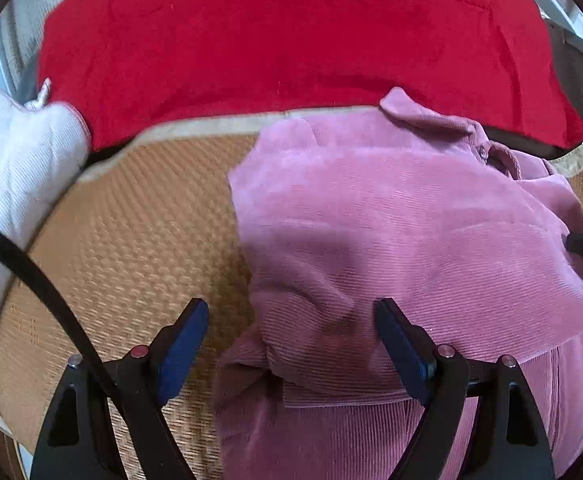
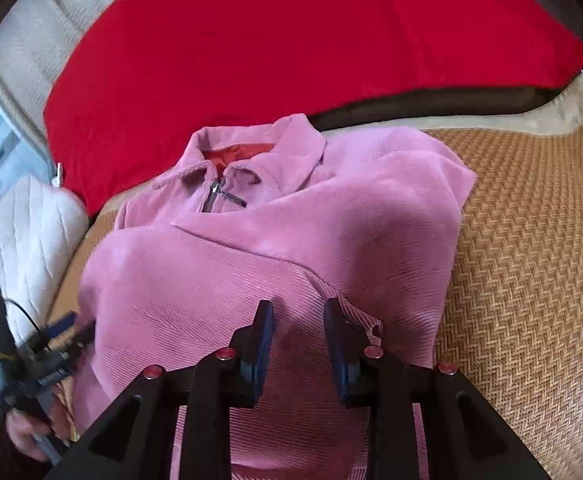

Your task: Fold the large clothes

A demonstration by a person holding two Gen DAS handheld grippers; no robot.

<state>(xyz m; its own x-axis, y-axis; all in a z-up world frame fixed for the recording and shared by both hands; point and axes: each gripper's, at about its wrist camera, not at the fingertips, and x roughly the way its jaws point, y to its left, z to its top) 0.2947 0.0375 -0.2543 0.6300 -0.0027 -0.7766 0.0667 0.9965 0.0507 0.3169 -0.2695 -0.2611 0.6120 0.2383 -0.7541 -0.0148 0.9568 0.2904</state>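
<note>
Corduroy, pink and ribbed, is what both tools are working: a zip-necked jacket (image 2: 267, 248) lying on the woven mat (image 2: 531, 240), collar toward the red cushion (image 2: 291, 40), with both sleeves already crossed over the chest. The right gripper (image 2: 297, 336) hovers low over the end of the upper sleeve, its jaws only a narrow way apart; the cuff edge lies right at the right-hand pad, but I cannot make out whether any cloth is truly pinched. The left gripper (image 1: 291, 344) stands wide open above the jacket's bunched left edge and has hold of nothing. To my eye the sleeve fold is nearly settled and the bottom-to-collar fold comes next. Doing it well would mean taking the hem at both corners, each bite through every layer, lifting evenly so the crossed sleeves stay put, and first flattening that rumpled lump on the left. No basket, box or drawer is in sight; a white quilted cushion (image 1: 15, 168) sits off the mat's corner.
</note>
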